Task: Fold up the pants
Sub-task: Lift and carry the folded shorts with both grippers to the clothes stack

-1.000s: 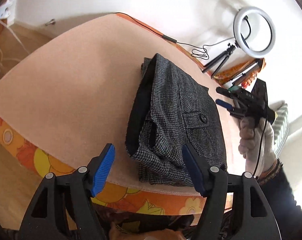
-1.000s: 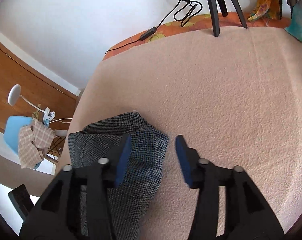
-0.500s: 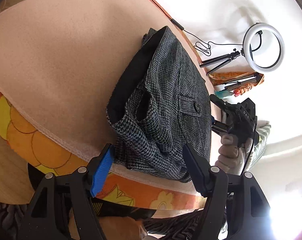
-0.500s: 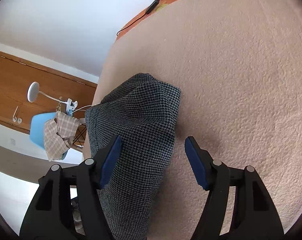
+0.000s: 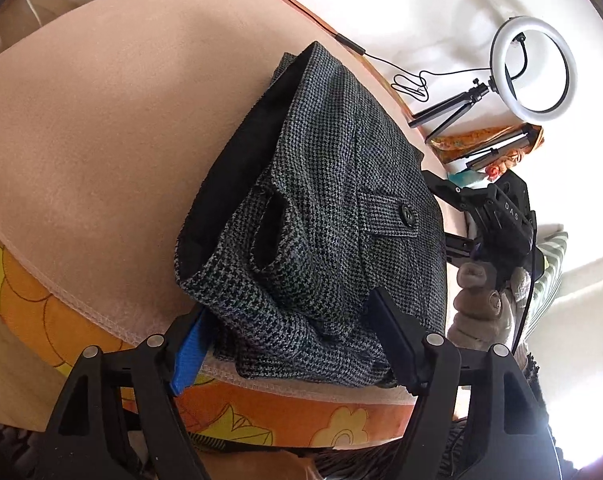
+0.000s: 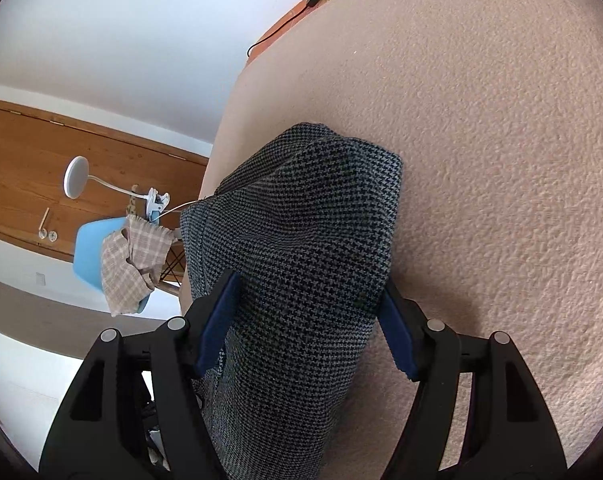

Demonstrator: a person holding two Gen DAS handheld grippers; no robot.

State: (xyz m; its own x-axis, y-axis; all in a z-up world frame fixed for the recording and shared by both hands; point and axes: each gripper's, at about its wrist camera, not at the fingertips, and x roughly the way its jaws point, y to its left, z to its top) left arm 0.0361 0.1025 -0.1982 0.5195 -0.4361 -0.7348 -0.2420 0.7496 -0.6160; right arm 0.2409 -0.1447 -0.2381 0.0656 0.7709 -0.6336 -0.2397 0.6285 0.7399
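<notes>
Home: wooden door, draped chair

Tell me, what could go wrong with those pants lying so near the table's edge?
1. The folded pants overhang the near edge of the table; a careless tug might slide them off.
2. Each claw, the left claw and the right claw, straddles a thick bundle; closing might catch only some layers and undo the fold.
3. The cable by the ring light could snag.
</notes>
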